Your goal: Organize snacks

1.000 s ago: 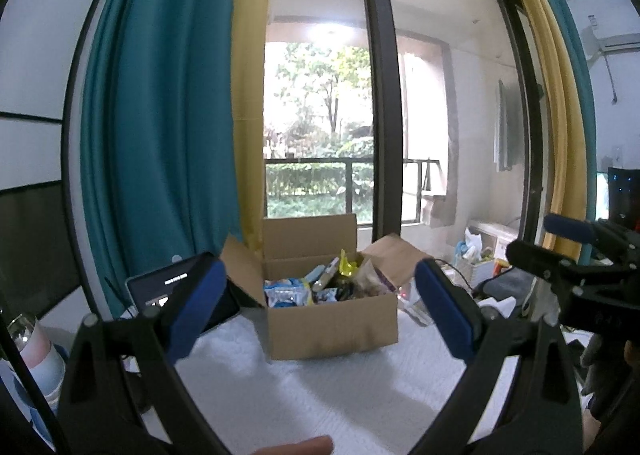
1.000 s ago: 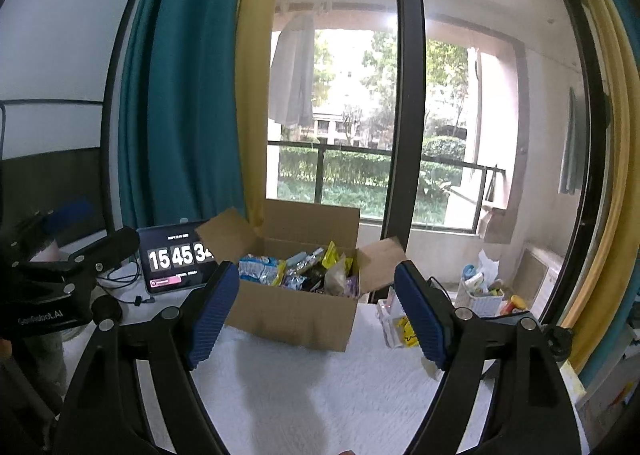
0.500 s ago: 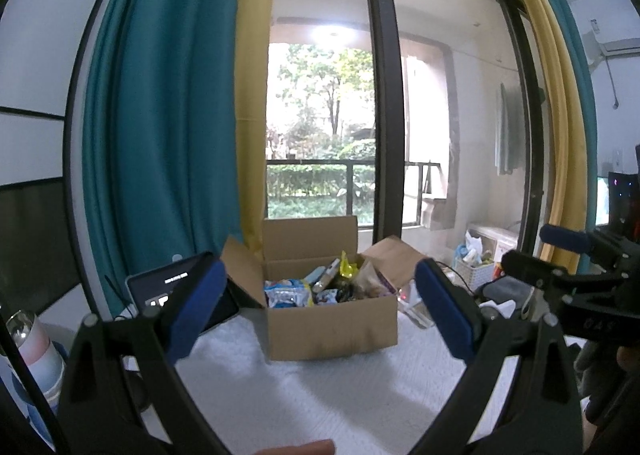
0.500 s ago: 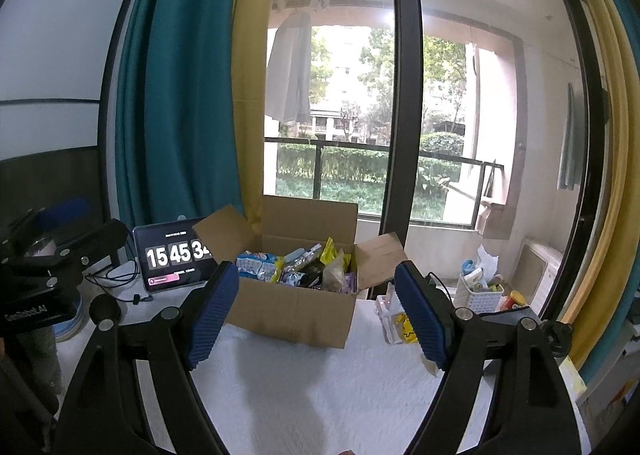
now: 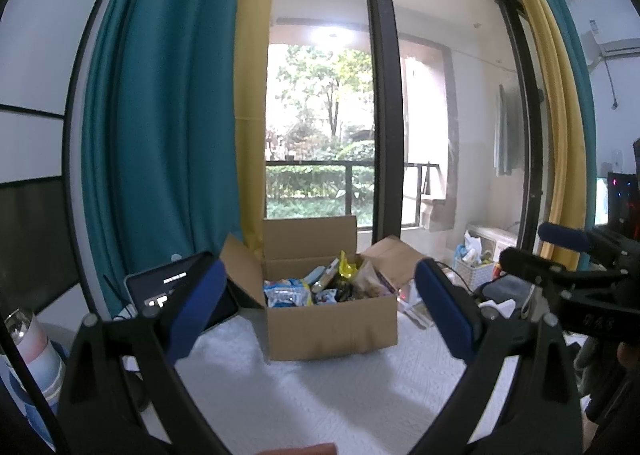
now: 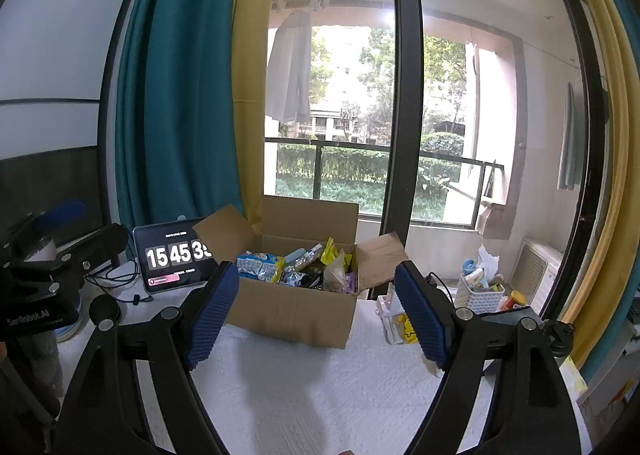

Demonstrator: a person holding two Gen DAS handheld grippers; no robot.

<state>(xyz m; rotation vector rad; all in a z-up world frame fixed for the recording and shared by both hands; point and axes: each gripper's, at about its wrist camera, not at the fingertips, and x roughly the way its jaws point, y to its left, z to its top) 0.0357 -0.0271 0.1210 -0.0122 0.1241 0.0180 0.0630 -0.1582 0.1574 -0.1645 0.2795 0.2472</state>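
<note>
An open cardboard box (image 5: 332,323) (image 6: 292,311) stands on a white cloth-covered table (image 5: 320,395) (image 6: 312,395) by the window. It holds several snack packets (image 5: 288,291) (image 6: 260,265), among them a blue-white bag and a yellow wrapper (image 6: 330,249). My left gripper (image 5: 320,307) is open and empty, held well short of the box. My right gripper (image 6: 314,313) is open and empty, also short of the box. Each gripper shows at the edge of the other's view.
A tablet showing a clock (image 6: 174,259) stands left of the box. A white holder with a yellow packet (image 6: 394,319) sits right of it, and a white basket of items (image 6: 480,291) beyond. A tumbler (image 5: 32,351) stands at far left. Curtains and window lie behind.
Both grippers have stayed open and nearly still. The left view has shifted slightly, with the right gripper sitting a little further left in it.
</note>
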